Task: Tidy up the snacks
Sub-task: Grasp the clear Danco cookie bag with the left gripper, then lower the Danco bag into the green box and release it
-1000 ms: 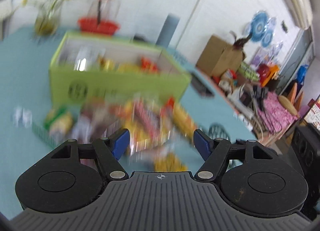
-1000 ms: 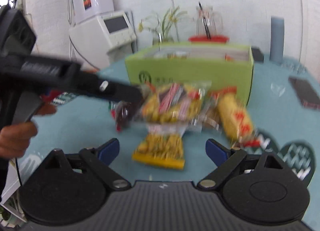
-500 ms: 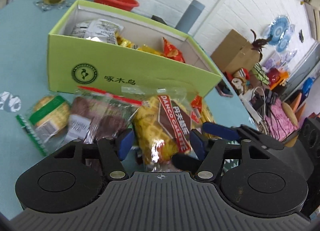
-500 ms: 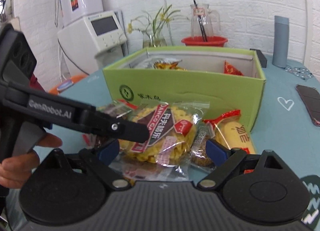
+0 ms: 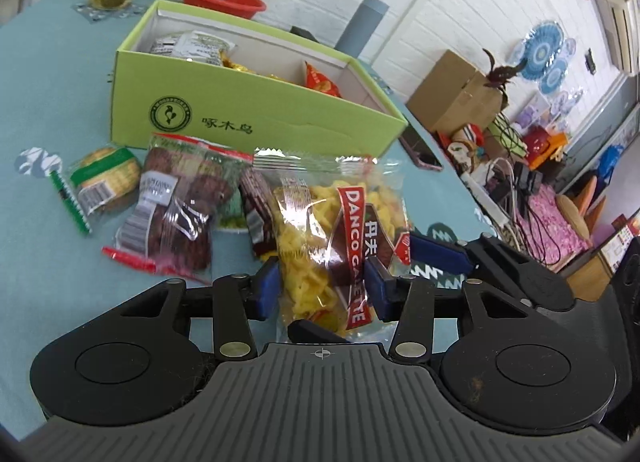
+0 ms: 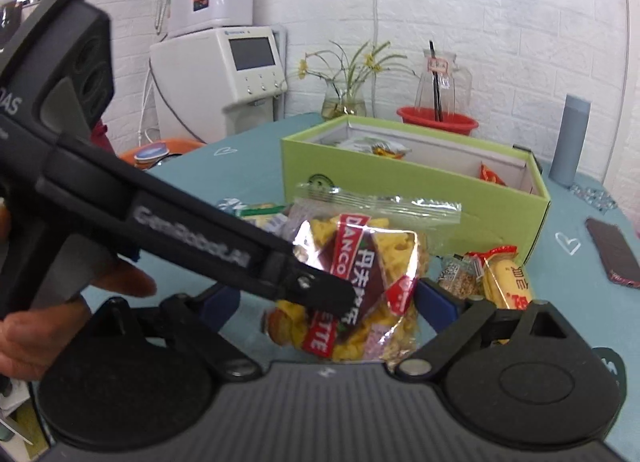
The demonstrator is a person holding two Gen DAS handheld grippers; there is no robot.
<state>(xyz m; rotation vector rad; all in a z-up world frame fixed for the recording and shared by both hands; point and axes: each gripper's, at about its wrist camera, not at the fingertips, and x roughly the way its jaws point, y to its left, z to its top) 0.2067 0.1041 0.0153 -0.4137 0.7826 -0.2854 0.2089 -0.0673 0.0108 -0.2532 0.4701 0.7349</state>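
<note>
One green box point(image 5: 256, 118), one yellow Danco snack bag point(image 5: 332, 238), one dark-red snack bag point(image 5: 176, 210), one green-striped packet point(image 5: 100, 182), one phone point(image 6: 612, 254) — two grippers, left point(image 5: 322, 290), right point(image 6: 328, 310).

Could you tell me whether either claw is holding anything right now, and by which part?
The left claw grips the Danco Galette snack bag across its lower half, lifted off the table. The right claw straddles the same bag, open.

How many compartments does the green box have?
2: the left compartment holds several packets, the right compartment shows one red packet; the front wall may hide more.
</note>
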